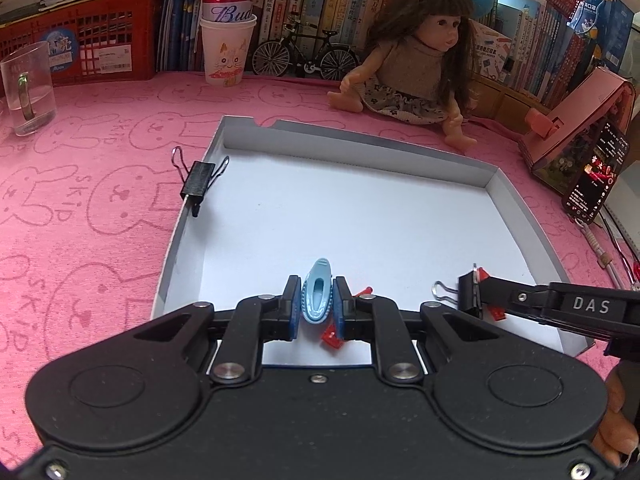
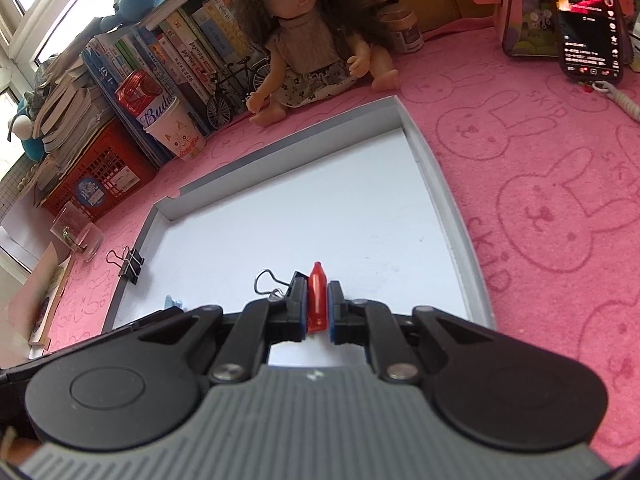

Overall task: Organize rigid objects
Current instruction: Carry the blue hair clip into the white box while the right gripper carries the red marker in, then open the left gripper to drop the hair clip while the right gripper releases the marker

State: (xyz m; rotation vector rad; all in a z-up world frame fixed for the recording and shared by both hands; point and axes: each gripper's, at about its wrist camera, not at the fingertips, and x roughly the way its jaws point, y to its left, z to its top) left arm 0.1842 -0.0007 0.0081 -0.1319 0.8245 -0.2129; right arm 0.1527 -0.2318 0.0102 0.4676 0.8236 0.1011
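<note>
The left gripper point(image 1: 316, 304) has its fingers point(image 1: 291, 304) clamped on a blue clip point(image 1: 317, 298), held upright between them above the near edge of the white tray point(image 2: 452, 200). The right gripper point(image 2: 317, 306) pinches a red clip point(image 2: 317, 304) between its fingers point(image 2: 335, 308). Just left of those fingers sits a black binder clip point(image 2: 276, 286); another binder clip point(image 1: 198, 182) grips the tray's left wall, well beyond the left fingers.

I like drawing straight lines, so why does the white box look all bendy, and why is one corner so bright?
Left wrist view: the fisheye lens bows the white tray's edges. Right wrist view: the tray curves too, and the window at top left glares white with daylight.
</note>
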